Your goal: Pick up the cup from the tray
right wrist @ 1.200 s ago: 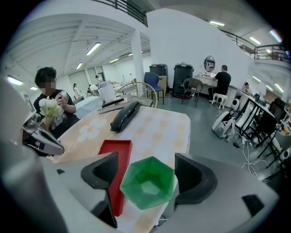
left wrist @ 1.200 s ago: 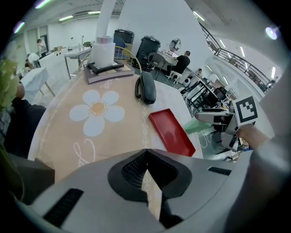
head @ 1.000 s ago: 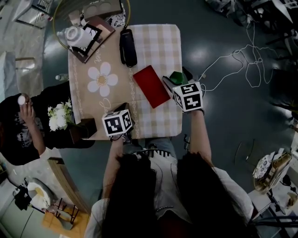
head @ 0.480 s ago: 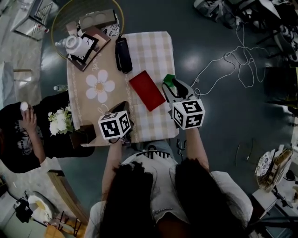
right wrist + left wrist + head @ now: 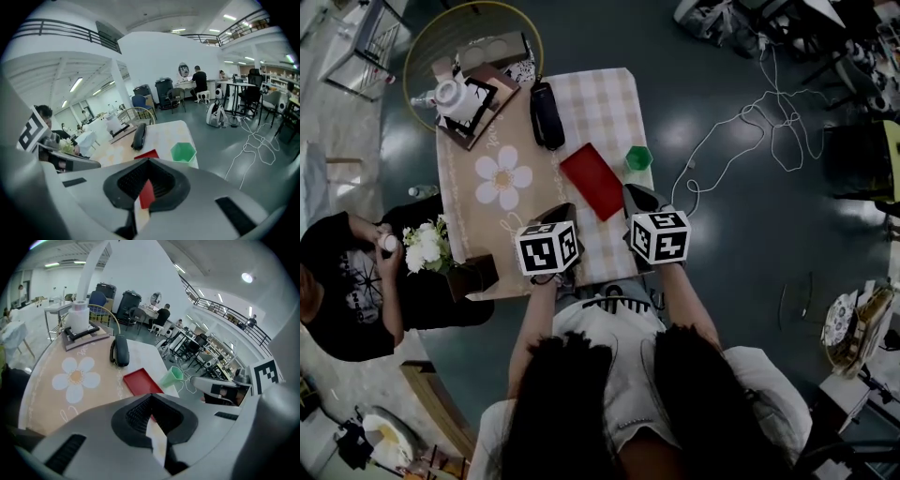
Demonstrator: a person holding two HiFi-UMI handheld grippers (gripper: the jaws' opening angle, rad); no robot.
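Observation:
A green cup point(image 5: 638, 157) stands upright on the checked tablecloth, just right of the flat red tray point(image 5: 592, 180) and near the table's right edge. Nothing lies on the tray. My right gripper point(image 5: 638, 198) hangs a short way in front of the cup, shut, with nothing between its fingers. My left gripper point(image 5: 557, 216) hovers over the table's near edge, left of the tray, jaws together and empty. The right gripper view has the cup point(image 5: 183, 152) and tray point(image 5: 146, 154) beyond the closed right gripper point(image 5: 144, 188). From the left gripper point(image 5: 151, 420), the cup point(image 5: 171, 377) sits right of the tray point(image 5: 142, 381).
A black handset-shaped object point(image 5: 547, 114) lies beyond the tray. A white teapot point(image 5: 450, 93) on a dark board sits at the far left corner. White flowers point(image 5: 420, 246) and a seated person point(image 5: 347, 291) are at the table's left side. Cables point(image 5: 750, 141) trail on the floor to the right.
The right gripper has let go of the green cup, closed its jaws and drawn back toward me. The cup now stands free beside the tray. The left gripper has hardly moved.

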